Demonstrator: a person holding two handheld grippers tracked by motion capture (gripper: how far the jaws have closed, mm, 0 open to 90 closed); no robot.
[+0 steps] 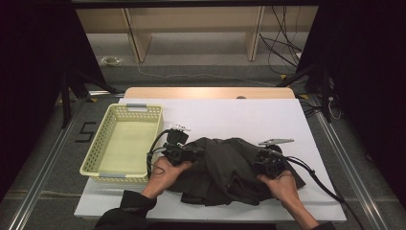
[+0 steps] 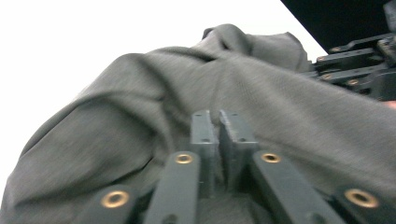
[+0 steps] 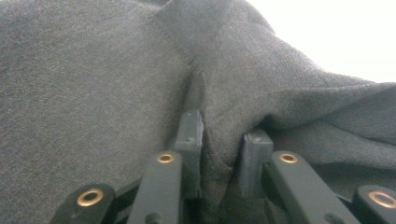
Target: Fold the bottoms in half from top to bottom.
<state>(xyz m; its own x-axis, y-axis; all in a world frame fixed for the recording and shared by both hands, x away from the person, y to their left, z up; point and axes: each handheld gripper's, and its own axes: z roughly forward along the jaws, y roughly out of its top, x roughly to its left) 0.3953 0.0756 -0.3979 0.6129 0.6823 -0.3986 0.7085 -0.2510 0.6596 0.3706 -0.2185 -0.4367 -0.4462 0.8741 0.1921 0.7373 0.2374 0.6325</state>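
Since the dark grey garment (image 1: 230,167) is soft knit cloth, it should be light, limp and not fragile; it will sag and drag rather than lift as 1 piece. It lies crumpled on the near half of the white table (image 1: 249,115), between both hands. Left gripper (image 2: 218,122) has its jaws pinched nearly together on a thin fold at the garment's left edge. Right gripper (image 3: 223,130) has its jaws narrowly apart with a ridge of cloth bunched between them; the grip looks loose. Best holds are probably edges or seams, 2 points well apart. Yellow perforated basket (image 1: 125,111) stands empty, just left of the garment. Grey floor, cables (image 1: 282,48) and wooden shelving (image 1: 191,24) are beyond.
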